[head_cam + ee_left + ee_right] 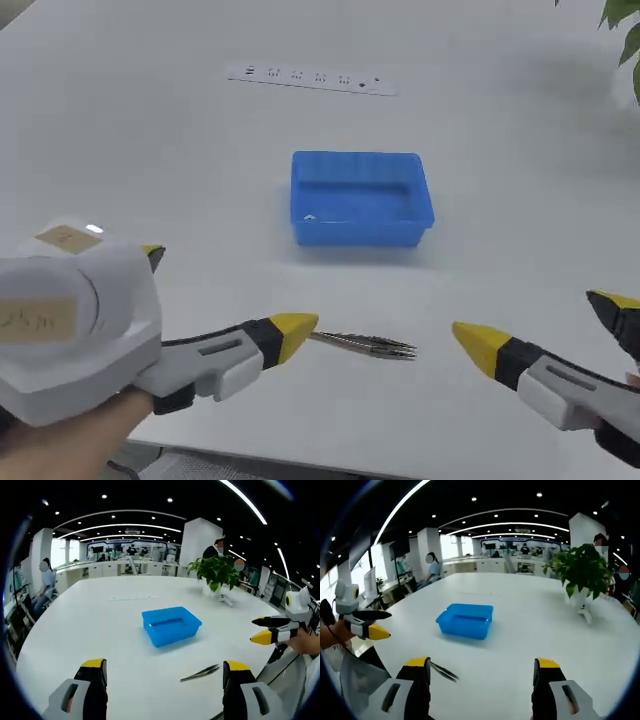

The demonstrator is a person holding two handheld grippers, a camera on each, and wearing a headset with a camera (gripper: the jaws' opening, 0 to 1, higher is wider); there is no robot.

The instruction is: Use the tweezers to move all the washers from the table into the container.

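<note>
Metal tweezers (pixel 365 345) lie flat on the white table (pixel 200 160) near its front edge, between my two grippers. My left gripper (pixel 222 292) is open, one yellow tip almost at the tweezers' left end without holding them. To their right, my right gripper (pixel 543 320) is open and holds nothing. The blue container (pixel 360 198) stands beyond the tweezers, with a small pale speck (pixel 310 218) inside, too small to identify. In the left gripper view the tweezers (pixel 200 672) lie just inside the right jaw of my left gripper (pixel 164 667). In the right gripper view the tweezers (pixel 445 671) lie beside the left jaw of my right gripper (pixel 482 664).
A white power strip (pixel 310 78) lies far back on the table. A potted plant (pixel 217 572) stands at the table's far right. People sit at desks in the background. White tabletop surrounds the blue container (pixel 171 625).
</note>
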